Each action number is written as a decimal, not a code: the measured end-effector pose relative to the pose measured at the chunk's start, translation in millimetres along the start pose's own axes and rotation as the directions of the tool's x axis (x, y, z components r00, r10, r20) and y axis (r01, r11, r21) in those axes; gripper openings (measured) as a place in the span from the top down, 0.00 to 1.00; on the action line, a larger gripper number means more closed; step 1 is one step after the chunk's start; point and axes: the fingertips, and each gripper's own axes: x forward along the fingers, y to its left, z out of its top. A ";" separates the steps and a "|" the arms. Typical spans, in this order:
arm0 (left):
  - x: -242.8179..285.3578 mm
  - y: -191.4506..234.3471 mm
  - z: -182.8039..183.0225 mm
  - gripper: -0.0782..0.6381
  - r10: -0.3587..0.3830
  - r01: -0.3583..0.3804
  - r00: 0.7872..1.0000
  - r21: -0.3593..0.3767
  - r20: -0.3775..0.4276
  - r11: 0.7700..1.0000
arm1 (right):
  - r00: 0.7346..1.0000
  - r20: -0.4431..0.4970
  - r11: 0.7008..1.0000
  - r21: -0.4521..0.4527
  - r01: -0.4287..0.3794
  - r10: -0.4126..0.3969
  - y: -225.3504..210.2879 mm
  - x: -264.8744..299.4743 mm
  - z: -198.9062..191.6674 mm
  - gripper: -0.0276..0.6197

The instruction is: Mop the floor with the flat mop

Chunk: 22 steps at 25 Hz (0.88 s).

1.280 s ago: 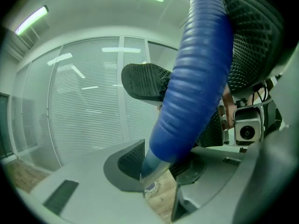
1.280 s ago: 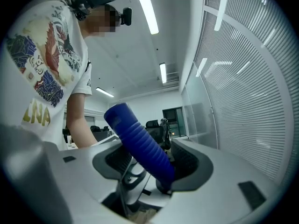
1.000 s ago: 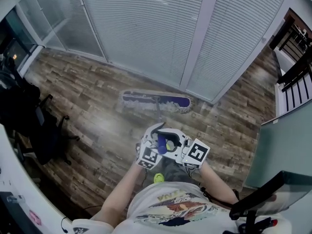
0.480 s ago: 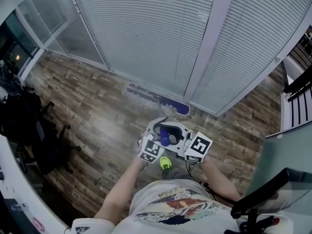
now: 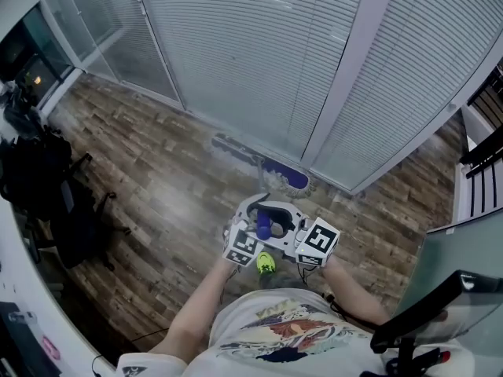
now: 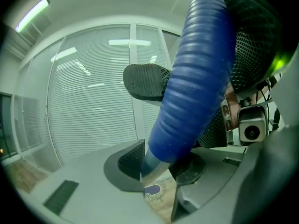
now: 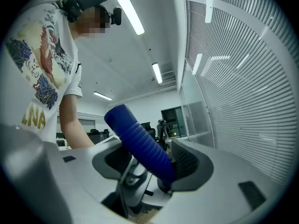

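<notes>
The left forearm and right forearm reach up from 6 o'clock toward centre. The left gripper sits at 9 o'clock of the right gripper. The two face each other, and each has its jaws clamped on the mop handle.

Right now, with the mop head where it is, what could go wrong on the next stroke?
1. The mop head lies at the foot of the glass wall, beside its frame post; a further push would likely knock them.
2. The left gripper and right gripper clamp the blue grip close together at the handle's top, so the head may twist.
3. A black chair stands at the left; a wide sweep could catch it.
</notes>
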 end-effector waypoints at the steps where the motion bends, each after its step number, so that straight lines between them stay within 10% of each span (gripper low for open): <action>1: -8.3 -6.2 -1.0 0.72 0.004 -0.004 1.000 -0.002 0.001 1.000 | 1.000 0.000 1.000 0.006 0.002 -0.002 10.2 -1.2 -2.2 0.57; 22: -261.8 -251.0 -31.2 0.72 0.076 -0.077 0.997 -0.026 -0.025 0.997 | 0.997 -0.011 0.996 0.046 -0.070 0.071 354.4 -81.1 -57.6 0.56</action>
